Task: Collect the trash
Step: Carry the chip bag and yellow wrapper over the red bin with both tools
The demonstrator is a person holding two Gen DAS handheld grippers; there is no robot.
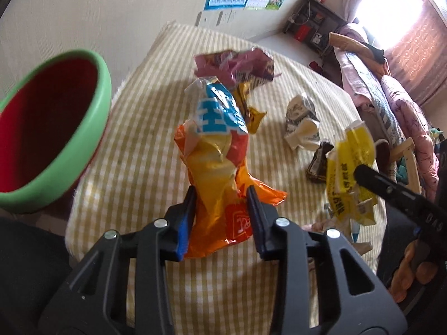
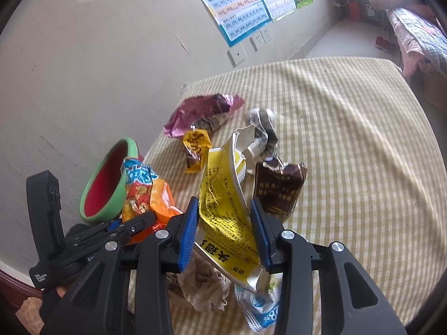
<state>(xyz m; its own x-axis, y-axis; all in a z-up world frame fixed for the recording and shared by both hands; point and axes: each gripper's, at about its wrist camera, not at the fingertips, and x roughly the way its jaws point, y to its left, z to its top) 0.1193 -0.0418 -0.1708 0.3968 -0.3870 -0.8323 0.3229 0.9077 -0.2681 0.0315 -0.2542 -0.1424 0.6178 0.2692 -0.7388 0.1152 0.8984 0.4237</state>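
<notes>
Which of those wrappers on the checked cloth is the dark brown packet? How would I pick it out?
Start from the yellow-and-white checked cloth that covers the table. Near its middle, just right of the yellow wrapper held in the right gripper, lies the dark brown packet. It is the only boxy, torn-topped piece with pale lettering, darker than the crumpled white paper behind it.

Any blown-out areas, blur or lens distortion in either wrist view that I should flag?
Left wrist view: the window is blown out, the green bowl close to the lens looks soft, and the orange snack bag stays sharp. Right wrist view: even light, no glare, and the yellow wrapper is readable. Both show fisheye bending and dark corners.
</notes>
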